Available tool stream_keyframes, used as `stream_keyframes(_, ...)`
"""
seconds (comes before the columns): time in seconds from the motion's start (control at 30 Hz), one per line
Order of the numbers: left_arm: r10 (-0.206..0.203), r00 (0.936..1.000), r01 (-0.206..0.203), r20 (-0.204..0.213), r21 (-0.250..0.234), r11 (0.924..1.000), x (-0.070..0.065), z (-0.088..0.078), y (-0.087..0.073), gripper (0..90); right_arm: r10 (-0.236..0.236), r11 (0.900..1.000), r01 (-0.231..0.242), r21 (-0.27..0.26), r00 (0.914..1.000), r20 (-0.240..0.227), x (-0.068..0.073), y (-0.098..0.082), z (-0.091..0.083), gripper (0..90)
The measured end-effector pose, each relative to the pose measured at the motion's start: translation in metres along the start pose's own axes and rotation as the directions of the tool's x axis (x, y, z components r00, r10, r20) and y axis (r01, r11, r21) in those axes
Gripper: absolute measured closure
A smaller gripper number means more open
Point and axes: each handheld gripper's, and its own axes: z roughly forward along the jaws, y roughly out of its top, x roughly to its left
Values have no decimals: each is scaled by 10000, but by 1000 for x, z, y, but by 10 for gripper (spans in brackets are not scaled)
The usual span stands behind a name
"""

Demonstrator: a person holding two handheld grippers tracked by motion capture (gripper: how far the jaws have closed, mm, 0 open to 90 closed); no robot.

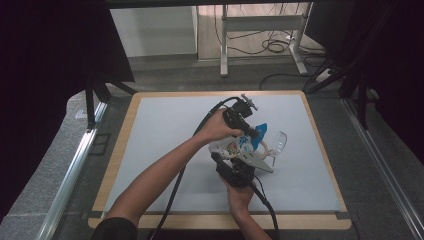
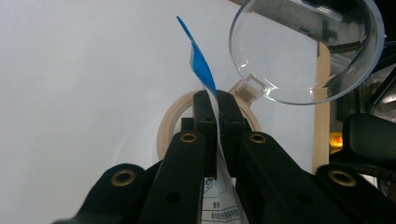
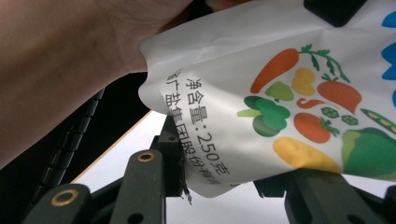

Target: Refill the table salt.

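White plastic makes up the pouch, which has a blue top edge and printed vegetables on its side; it hangs in the air above the middle-right part of the desk, between the two hands.

In the left gripper view, the left tool has its jaws pressed together on the thin blue-and-white top edge of the pouch, so it is closed on it. In the high view this left tool reaches in from the far side, with the person's hand around it.

The right tool stands partly open. In the right gripper view the lower corner of the pouch sits between its two jaws; the left jaw touches the pouch edge, but I cannot tell if both jaws press on it.

Just beside the pouch, on the desk, a clear plastic cup lies on its side, and a roll of beige tape lies flat under the left tool.
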Motion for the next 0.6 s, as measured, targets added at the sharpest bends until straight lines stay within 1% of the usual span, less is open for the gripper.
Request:
stream_keyframes(0.13, -2, 10000, 2, 2, 10, 10000, 0, 0, 0, 897, -11, 10000, 11, 3, 10000, -1, 0, 0, 0, 618)
stream_keyframes(0.17, -58, 10000, 58, 4, -37, 10000, 0, 1, 0, 897, -8, 10000, 8, 4, 10000, 2, 0, 0, 0, 618)
stream_keyframes(0.23, 29, 10000, -29, -11, 43, 10000, 0, 0, 0, 897, -40, 10000, 40, 9, 10000, 1, 0, 0, 0, 618)
stream_keyframes(0.3, -36, 10000, 36, -9, -10, 10000, -1, 1, 0, 897, -50, 10000, 50, -2, 10000, 4, 0, 0, 0, 618)
stream_keyframes(0.37, 46, 10000, -46, -23, 58, 10000, 0, 1, 0, 897, -58, 10000, 58, 5, 10000, 1, -1, 0, 0, 618)
stream_keyframes(0.6, 12, 10000, -12, -39, 43, 10000, -1, 2, 0, 897, -51, 10000, 51, -6, 10000, 5, -1, -1, 0, 618)
